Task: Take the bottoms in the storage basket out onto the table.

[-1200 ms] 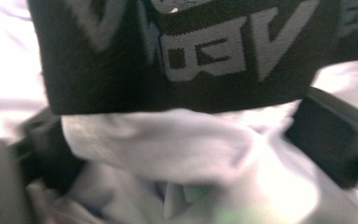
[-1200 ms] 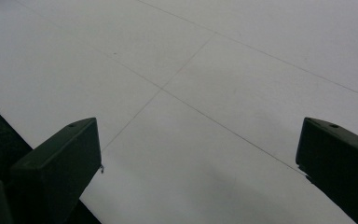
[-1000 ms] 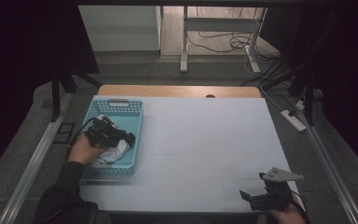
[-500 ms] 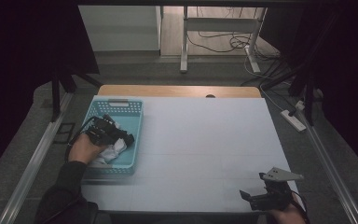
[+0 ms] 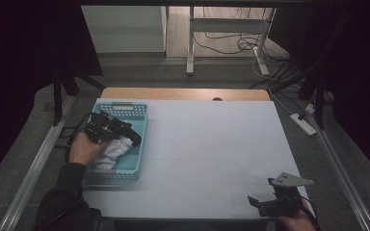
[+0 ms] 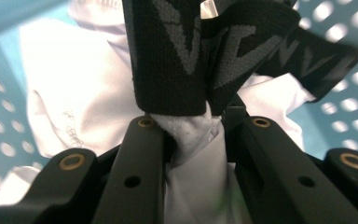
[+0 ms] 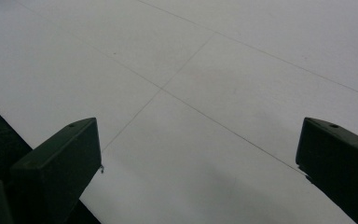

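Pinching soft, light white garment (image 6: 74,93) beside its black waistband (image 6: 177,56) with left tongs (image 6: 193,126) clamped; right tongs (image 7: 200,158) wide, idle over near-right table (image 7: 242,56).

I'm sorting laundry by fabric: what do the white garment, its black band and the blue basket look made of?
White garment: soft matte cloth, it creases and bunches. Black band: ribbed knit with woven grey lettering, probably elastic. Blue basket: rigid moulded plastic, walls perforated in rows.

A white-topped table (image 5: 207,144) bears a blue perforated basket (image 5: 137,139) at its left edge.
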### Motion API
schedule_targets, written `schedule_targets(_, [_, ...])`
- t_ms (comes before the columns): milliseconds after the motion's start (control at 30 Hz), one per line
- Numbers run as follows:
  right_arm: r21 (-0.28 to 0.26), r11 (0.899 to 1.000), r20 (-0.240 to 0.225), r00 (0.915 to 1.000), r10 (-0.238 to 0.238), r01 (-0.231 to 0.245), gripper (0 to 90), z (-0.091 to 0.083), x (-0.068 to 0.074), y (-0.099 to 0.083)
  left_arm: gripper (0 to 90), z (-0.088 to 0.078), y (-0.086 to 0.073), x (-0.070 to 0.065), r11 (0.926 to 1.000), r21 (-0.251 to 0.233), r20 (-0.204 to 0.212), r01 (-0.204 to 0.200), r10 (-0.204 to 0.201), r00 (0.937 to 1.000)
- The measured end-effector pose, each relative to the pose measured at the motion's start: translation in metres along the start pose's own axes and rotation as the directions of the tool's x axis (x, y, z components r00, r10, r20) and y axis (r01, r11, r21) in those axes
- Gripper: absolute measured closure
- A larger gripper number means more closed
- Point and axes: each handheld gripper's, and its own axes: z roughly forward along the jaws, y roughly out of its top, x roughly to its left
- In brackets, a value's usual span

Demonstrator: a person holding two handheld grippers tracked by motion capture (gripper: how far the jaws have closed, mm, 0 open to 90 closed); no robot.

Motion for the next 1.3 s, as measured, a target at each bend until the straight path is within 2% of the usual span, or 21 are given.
schedule_targets(133, [0.0,1.0,0.0,1.0,0.0,0.0,0.4,0.0,0.0,0.0,77.5,-0.013,0.004,0.004,0.998,-0.056,0.056,0.03,-0.027,0.9981])
schedule_targets(200, [0.0,1.0,0.0,1.0,0.0,0.0,0.4,0.0,0.0,0.0,77.5,-0.017,0.005,0.004,0.9973,-0.067,0.063,0.031,-0.027,0.9977])
schedule_targets(300, [0.0,1.0,0.0,1.0,0.0,0.0,0.4,0.0,0.0,0.0,77.5,-0.023,0.008,0.005,0.9941,-0.101,0.1,0.04,-0.03,0.9946])
schedule_targets(400, [0.0,1.0,0.0,1.0,0.0,0.0,0.3,0.0,0.0,0.0,77.4,-0.025,0.009,0.005,0.9913,-0.123,0.119,0.047,-0.033,0.9924])
schedule_targets(433, [0.0,1.0,0.0,1.0,0.0,0.0,0.3,0.0,0.0,0.0,77.2,-0.024,0.009,0.006,0.9916,-0.118,0.112,0.053,-0.04,0.9929])
schedule_targets(533, [-0.001,1.0,0.0,1.0,-0.001,0.001,0.4,0.0,0.0,0.0,75.1,-0.013,0.008,0.01,0.9941,-0.061,0.035,0.089,-0.087,0.9956])
schedule_targets(567, [-0.002,1.0,0.0,1.0,-0.001,0.001,0.4,0.0,0.0,0.0,68.1,-0.007,0.006,0.013,0.9934,-0.029,0.005,0.111,-0.11,0.9939])
schedule_targets(633, [-0.002,1.0,0.0,1.0,-0.002,0.002,0.4,0.0,0.0,0.0,54.3,0.003,0.003,0.015,0.9952,0.006,-0.034,0.097,-0.097,0.9947])
schedule_targets(667, [-0.002,1.0,0.0,1.0,-0.002,0.002,0.4,0.0,0.0,0.0,54.3,0.009,0.001,0.016,0.9952,0.041,-0.048,0.089,-0.087,0.9951])
schedule_targets(700, [-0.001,1.0,0.0,1.0,-0.001,0.001,0.4,0.0,0.0,0.0,48.1,0.014,-0.001,0.016,0.9929,0.064,-0.045,0.1,-0.097,0.9942])
schedule_targets(767, [-0.001,1.0,0.0,1.0,0.0,0.0,0.4,0.0,0.0,0.0,34.4,0.023,-0.003,0.018,0.9878,0.094,-0.008,0.125,-0.125,0.9922])
schedule_targets(833, [-0.001,1.0,0.0,1.0,-0.001,0.001,0.4,0.0,0.0,0.0,27.1,0.028,-0.004,0.019,0.9857,0.112,-0.006,0.126,-0.126,0.992])
schedule_targets(900, [-0.001,1.0,0.0,1.0,-0.003,0.003,0.4,0.0,0.0,0.0,17.1,0.034,-0.006,0.019,0.9752,0.166,-0.004,0.146,-0.147,0.9891])
schedule_targets(1033, [-0.002,1.0,0.0,1.0,-0.005,0.005,0.4,0.0,0.0,0.0,8.6,0.044,-0.009,0.013,0.9636,0.233,-0.053,0.132,-0.123,0.991])
schedule_targets(1067, [-0.002,1.0,0.0,1.0,-0.005,0.005,0.4,0.0,0.0,0.0,6.8,0.048,-0.009,0.01,0.9582,0.258,-0.07,0.124,-0.109,0.9916])
schedule_targets(1100, [-0.001,1.0,0.0,1.0,-0.006,0.006,0.4,0.0,0.0,0.0,4.5,0.05,-0.01,0.006,0.9571,0.27,-0.096,0.105,-0.082,0.992])
schedule_targets(1167, [-0.003,1.0,0.0,1.0,-0.008,0.008,0.4,-0.001,0.001,0.0,4.5,0.049,-0.01,0.006,0.9543,0.27,-0.1,0.128,-0.104,0.9896])
schedule_targets(1200, [-0.003,1.0,0.001,1.0,-0.009,0.009,0.4,0.0,0.001,0.0,13.0,0.047,-0.01,0.006,0.9549,0.266,-0.101,0.132,-0.108,0.989])
schedule_targets(1233, [-0.003,1.0,0.001,1.0,-0.009,0.009,0.4,0.0,0.001,0.0,13.0,0.044,-0.012,0.006,0.9568,0.259,-0.098,0.131,-0.109,0.9892])
schedule_targets(1267, [-0.003,1.0,0.001,1.0,-0.01,0.01,0.4,0.0,0.001,0.0,32.9,0.04,-0.013,0.006,0.9582,0.255,-0.095,0.13,-0.109,0.9894])
schedule_targets(1300, [-0.003,1.0,0.001,1.0,-0.01,0.01,0.4,0.0,0.001,0.0,32.9,0.037,-0.015,0.005,0.9591,0.256,-0.089,0.121,-0.102,0.9909])
